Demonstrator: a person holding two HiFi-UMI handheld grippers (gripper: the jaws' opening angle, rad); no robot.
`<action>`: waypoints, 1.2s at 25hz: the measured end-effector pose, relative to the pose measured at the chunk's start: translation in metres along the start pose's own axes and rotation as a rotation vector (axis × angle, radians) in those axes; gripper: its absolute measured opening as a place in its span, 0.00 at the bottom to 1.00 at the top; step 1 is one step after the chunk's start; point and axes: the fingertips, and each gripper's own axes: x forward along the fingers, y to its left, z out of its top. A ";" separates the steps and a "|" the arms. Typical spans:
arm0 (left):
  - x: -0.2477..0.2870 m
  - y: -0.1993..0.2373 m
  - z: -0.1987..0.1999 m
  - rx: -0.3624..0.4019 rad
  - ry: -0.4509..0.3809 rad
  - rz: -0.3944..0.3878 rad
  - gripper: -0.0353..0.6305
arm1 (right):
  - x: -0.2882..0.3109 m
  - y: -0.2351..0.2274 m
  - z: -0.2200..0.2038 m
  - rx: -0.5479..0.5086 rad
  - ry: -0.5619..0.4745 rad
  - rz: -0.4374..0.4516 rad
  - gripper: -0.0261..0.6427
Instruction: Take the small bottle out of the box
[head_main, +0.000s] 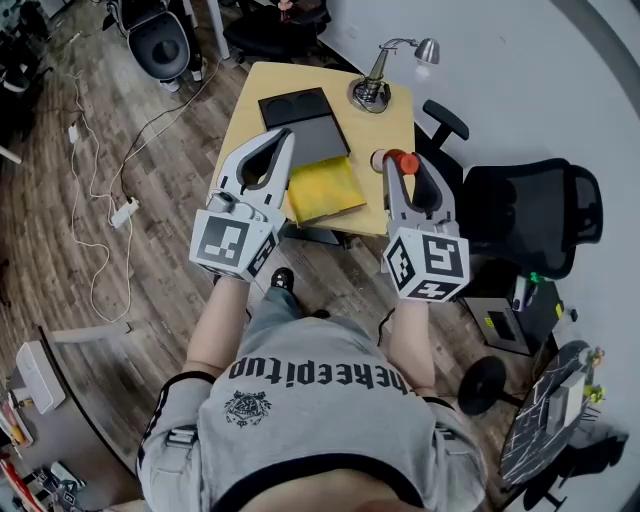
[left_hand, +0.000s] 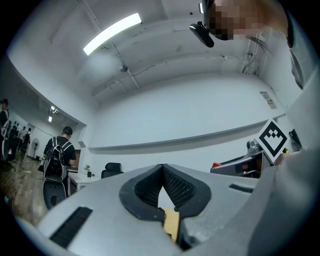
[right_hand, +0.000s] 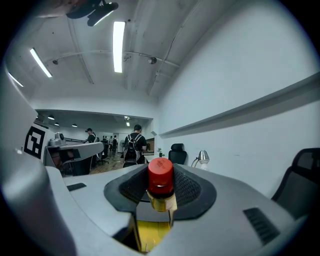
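A small bottle with a red cap and a yellowish body is pinched between the jaws of my right gripper. In the head view its red cap shows at the tip of the right gripper, held up over the right edge of the table. The black box, with two round hollows at its far end, lies on the yellow table. My left gripper hovers above the box's near left side. In its own view the left gripper has its jaws closed with nothing between them.
A flat yellow item lies at the table's near edge, in front of the box. A chrome desk lamp stands at the far right corner. A black office chair is to the right of the table. Cables trail over the wooden floor at left.
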 end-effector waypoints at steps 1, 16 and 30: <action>-0.001 -0.002 0.001 0.001 -0.001 0.000 0.06 | -0.003 -0.001 0.001 0.000 -0.004 0.000 0.26; -0.015 -0.026 0.009 0.011 -0.009 0.001 0.06 | -0.034 -0.008 0.018 0.019 -0.079 -0.011 0.26; -0.020 -0.027 0.008 0.006 -0.012 0.022 0.06 | -0.035 -0.004 0.006 0.004 -0.083 -0.009 0.25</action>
